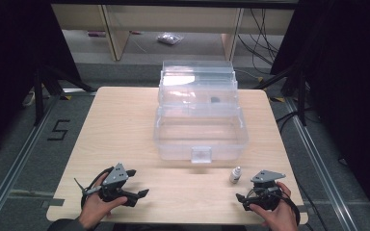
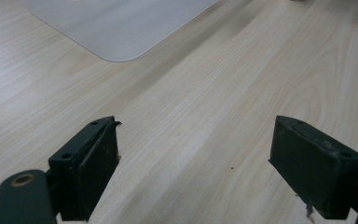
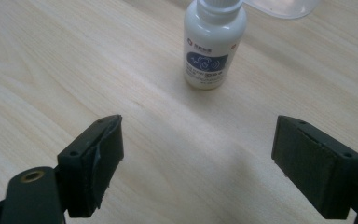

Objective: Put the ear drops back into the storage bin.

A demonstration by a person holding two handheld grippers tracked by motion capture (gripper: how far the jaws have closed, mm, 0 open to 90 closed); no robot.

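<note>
Pale wooden table [image 1: 125, 120] on grey floor [image 1: 9, 154], both grippers' fingers [image 2: 86, 168] apart, bottle [image 3: 213, 44] standing upright

a lab-like recording bay: floor rails [image 1: 9, 178], black tripods [image 1: 41, 91], loose cables [image 1: 260, 29], taped floor number 5 [image 1: 59, 130]

We see a table [image 1: 125, 125] of pale wood-grain laminate, smooth with a soft sheen. The storage box [image 1: 200, 130] at the far centre is clear glossy plastic. The small bottle [image 3: 213, 44] near right is glossy white plastic with a printed label. The gripper pads [image 3: 317, 163] look matt black and slightly scuffed.
</note>
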